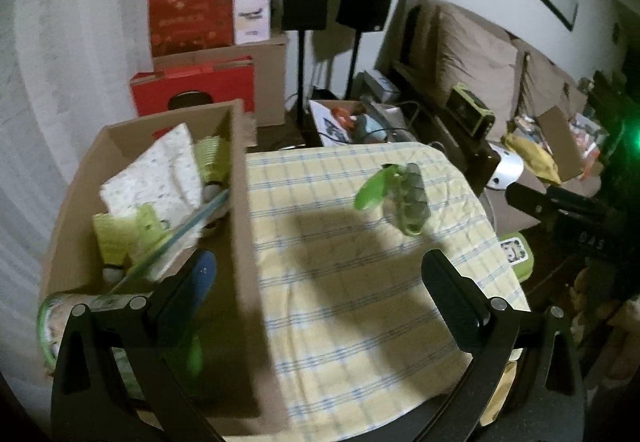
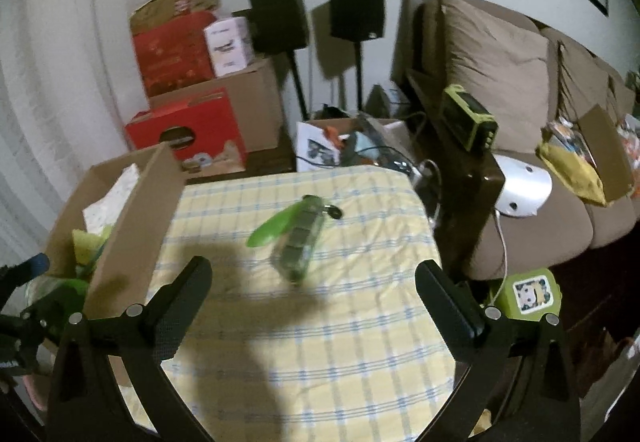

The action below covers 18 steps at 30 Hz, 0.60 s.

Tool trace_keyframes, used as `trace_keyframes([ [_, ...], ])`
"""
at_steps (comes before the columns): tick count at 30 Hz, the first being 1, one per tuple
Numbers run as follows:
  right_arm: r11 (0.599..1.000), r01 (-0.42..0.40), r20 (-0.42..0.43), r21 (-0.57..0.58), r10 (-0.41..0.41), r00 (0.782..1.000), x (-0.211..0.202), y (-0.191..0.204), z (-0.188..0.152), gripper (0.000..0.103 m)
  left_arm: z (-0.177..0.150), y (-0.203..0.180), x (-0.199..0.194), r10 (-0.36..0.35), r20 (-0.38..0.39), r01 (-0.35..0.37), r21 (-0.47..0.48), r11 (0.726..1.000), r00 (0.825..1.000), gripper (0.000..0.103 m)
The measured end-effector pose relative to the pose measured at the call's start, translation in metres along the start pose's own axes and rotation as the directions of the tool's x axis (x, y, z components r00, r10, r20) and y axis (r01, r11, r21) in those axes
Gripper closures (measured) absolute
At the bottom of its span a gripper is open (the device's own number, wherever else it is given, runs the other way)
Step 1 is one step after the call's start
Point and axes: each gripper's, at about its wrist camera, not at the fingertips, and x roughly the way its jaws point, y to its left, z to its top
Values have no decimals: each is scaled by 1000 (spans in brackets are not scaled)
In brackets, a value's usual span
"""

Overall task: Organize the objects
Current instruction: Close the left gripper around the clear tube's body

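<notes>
A clear green-tinted case with a green flap [image 1: 402,197] lies on the yellow checked tablecloth [image 1: 360,302], also in the right wrist view [image 2: 298,238]. An open cardboard box [image 1: 240,201] at the table's left holds a white pouch [image 1: 160,173], yellow-green shuttlecocks [image 1: 212,161] and other green items. My left gripper [image 1: 320,278] is open and empty, straddling the box's right wall. My right gripper [image 2: 314,282] is open and empty, just in front of the case. The box also shows in the right wrist view [image 2: 136,226].
Red boxes [image 2: 188,129] and brown cartons are stacked behind the table, with two black speakers [image 2: 356,9] on stands. A brown sofa [image 2: 520,101] stands at the right with a dark wooden armrest [image 2: 460,181]. A small green box [image 2: 532,294] sits by the table's right edge.
</notes>
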Motion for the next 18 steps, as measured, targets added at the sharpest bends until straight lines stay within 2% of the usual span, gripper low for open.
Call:
trace_keyframes([
  [12,996,50,-17,71,-49,999,19,-42,-13,1,18,-55,66,-40,-26,40,23,999,999,1],
  [18,992,63,-22,113,-61,998,24,-61,-25,1,23,-77,105,-87,-28,88,37,995,996,1],
])
